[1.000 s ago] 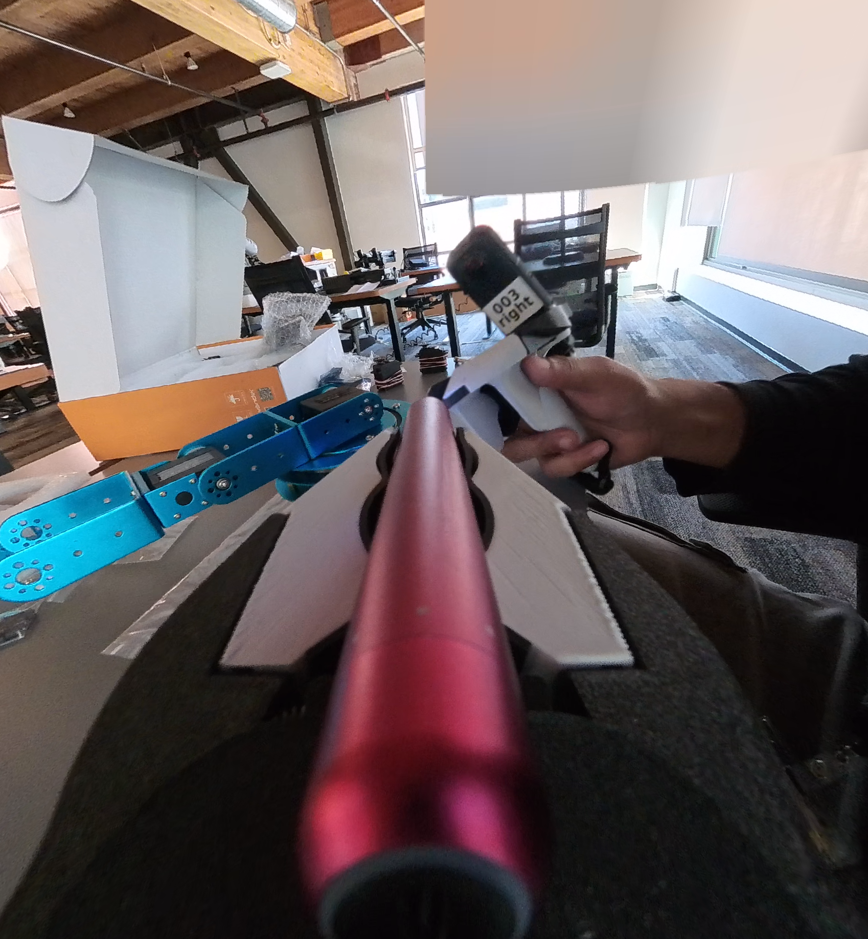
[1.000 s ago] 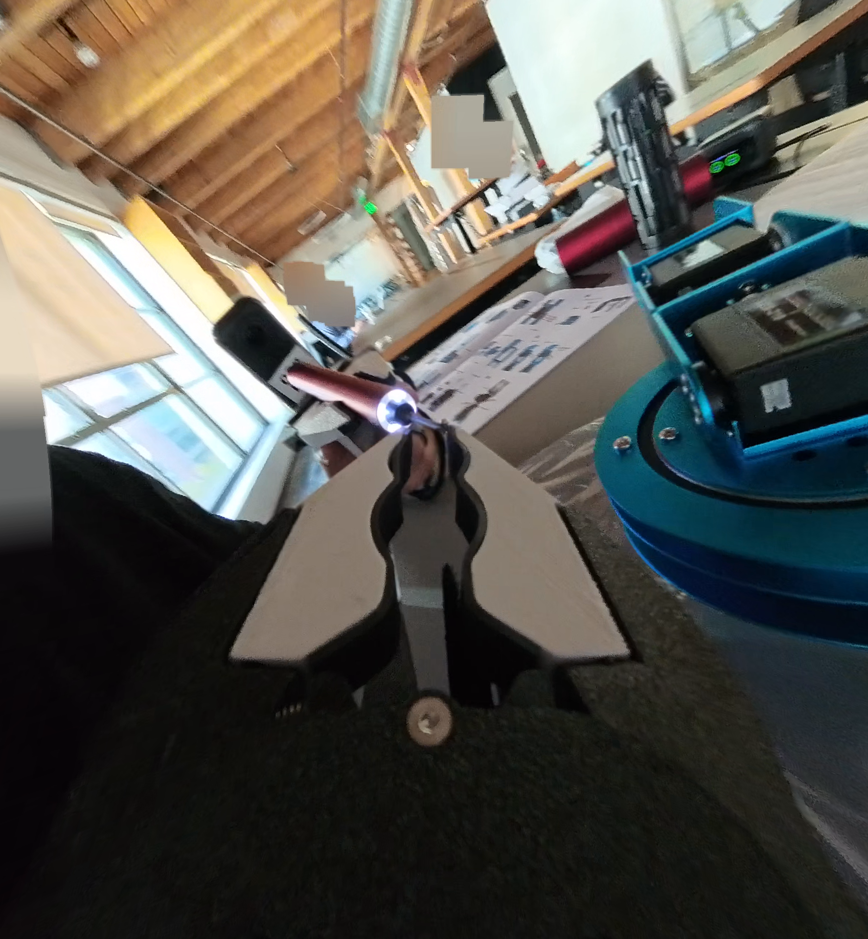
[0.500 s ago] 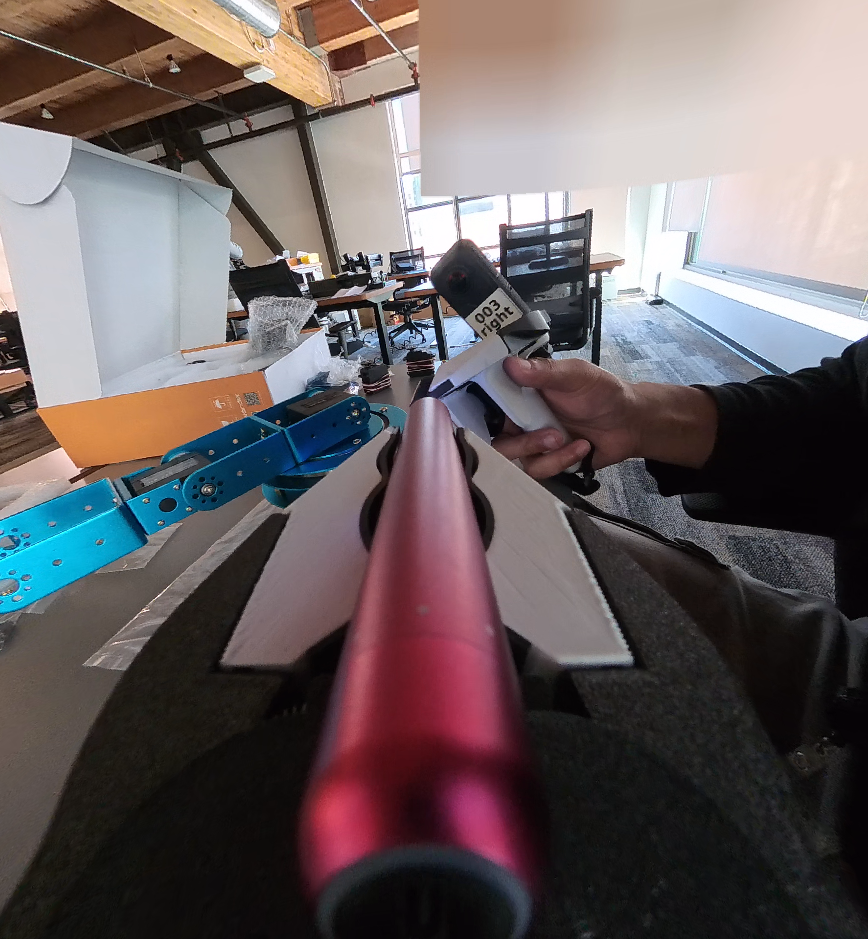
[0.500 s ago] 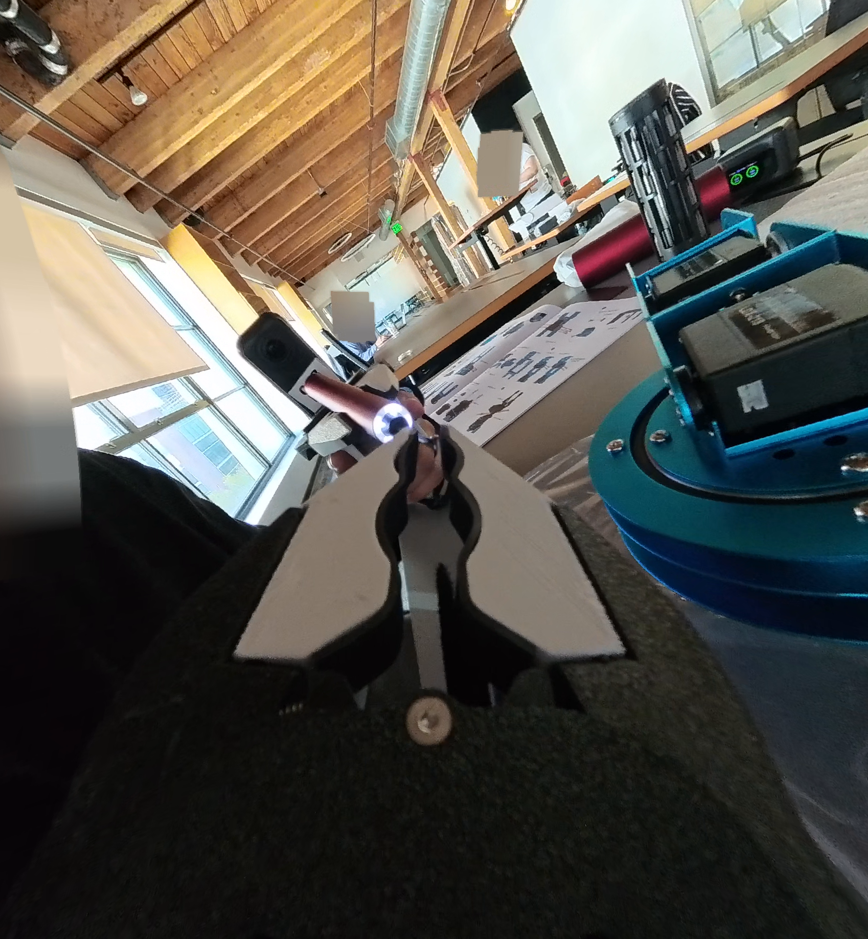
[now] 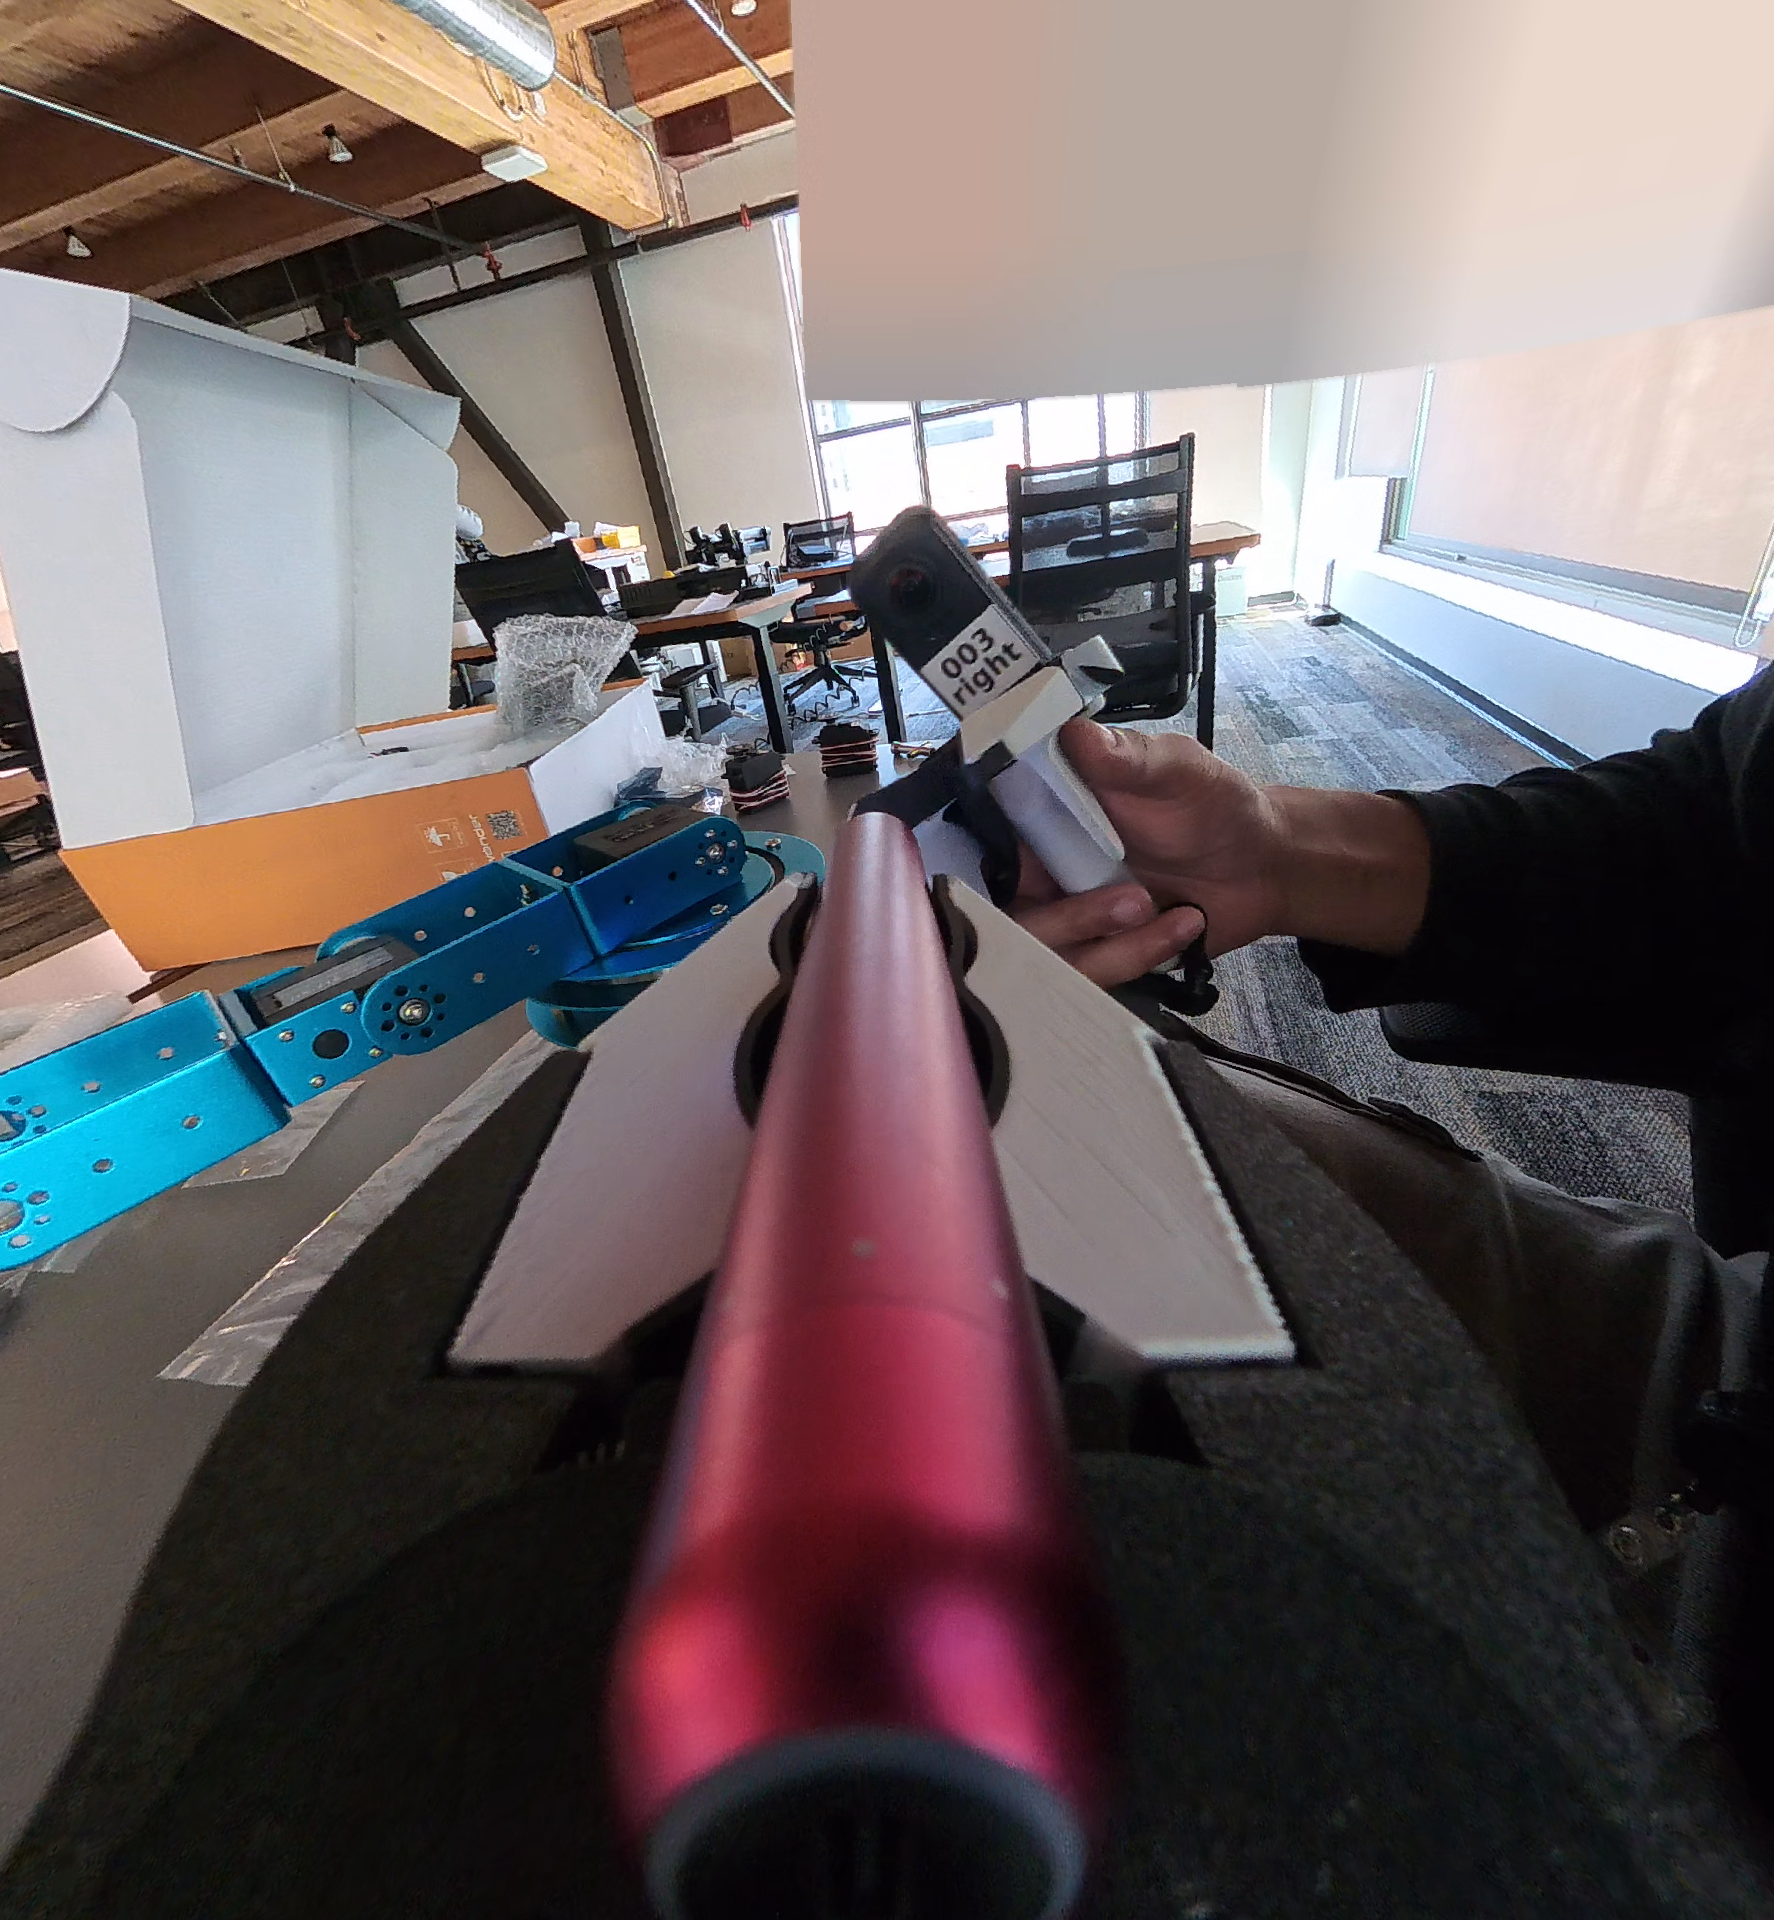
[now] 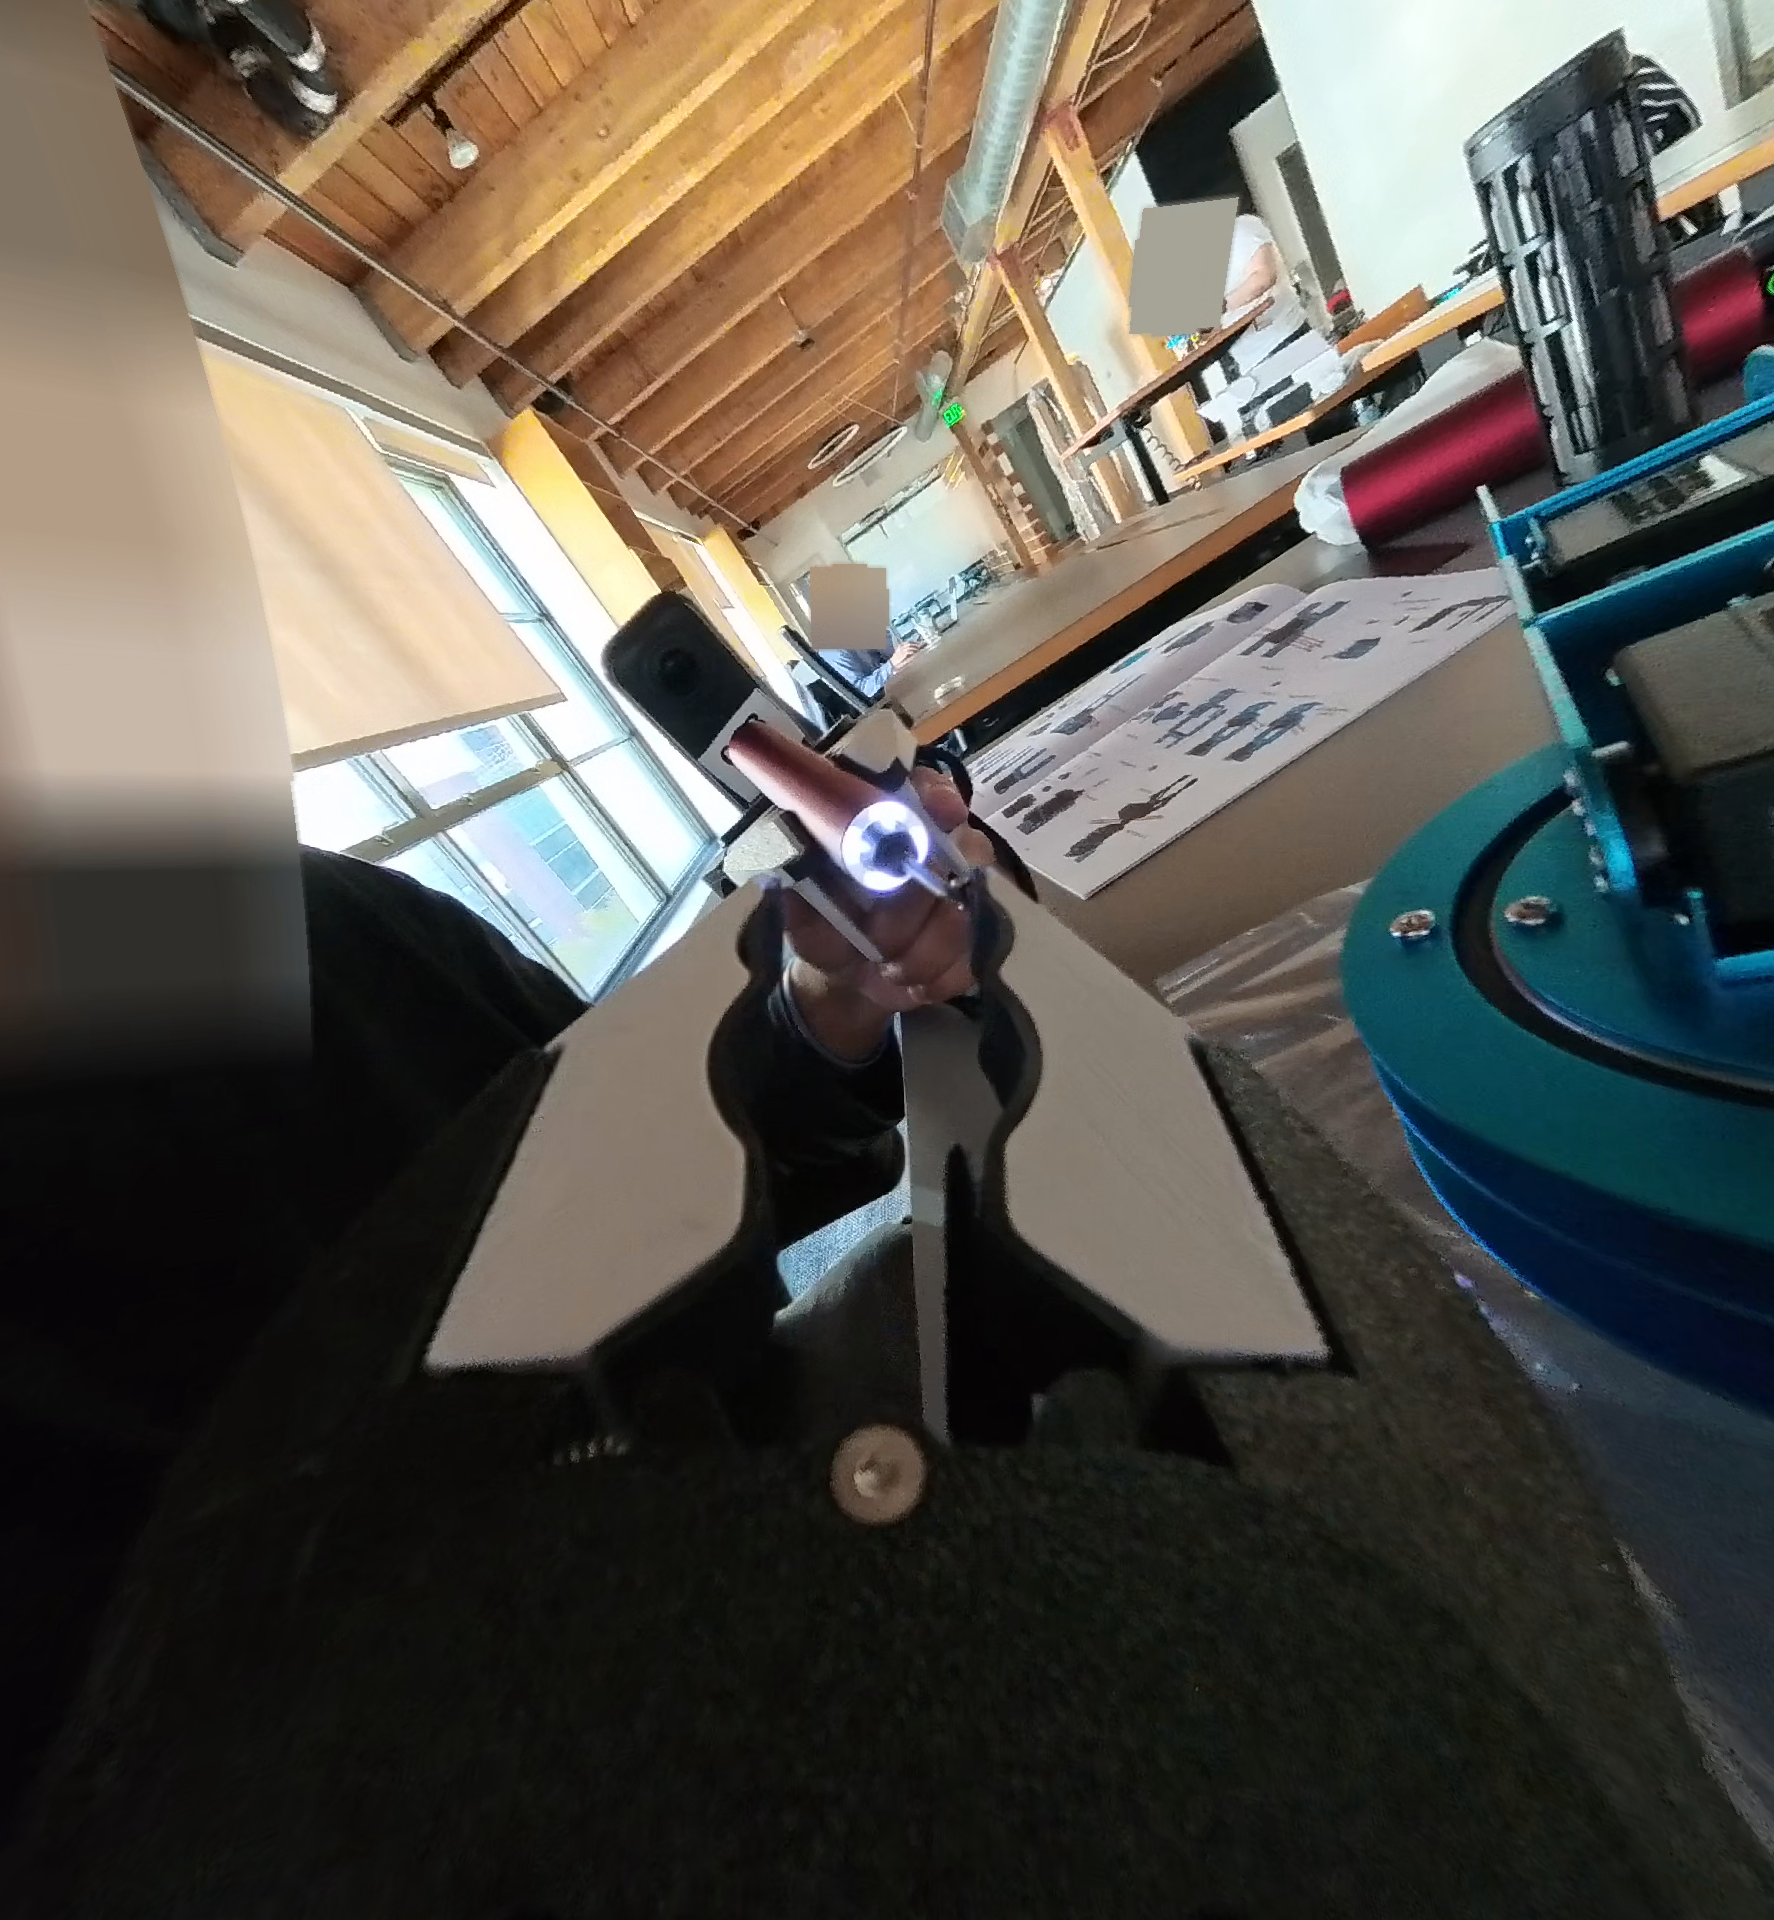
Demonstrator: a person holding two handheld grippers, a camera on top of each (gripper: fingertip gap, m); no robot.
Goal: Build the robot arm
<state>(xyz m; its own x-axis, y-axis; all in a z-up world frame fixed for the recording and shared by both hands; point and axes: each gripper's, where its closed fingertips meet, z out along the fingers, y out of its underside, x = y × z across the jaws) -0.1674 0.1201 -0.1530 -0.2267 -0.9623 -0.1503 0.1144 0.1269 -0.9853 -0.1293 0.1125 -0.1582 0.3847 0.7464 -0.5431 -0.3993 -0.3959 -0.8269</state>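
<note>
two hand-held grippers: facing each other above the grey table (image 5: 83, 1403)
left hand-held gripper (image 5: 867, 904): closed along a long magenta metal electric screwdriver (image 5: 862, 1195), lit tip aimed forward
right hand-held gripper (image 6: 878, 997): fingers parted, holding nothing
nearby: blue metal robot arm with round base (image 5: 467, 956)

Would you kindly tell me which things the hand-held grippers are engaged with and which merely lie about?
In hand: red screwdriver, clamped in left hand-held gripper, tip pointing at open right hand-held gripper.
Lying about: blue robot arm, orange-and-white box, bubble wrap, open booklet.
</note>
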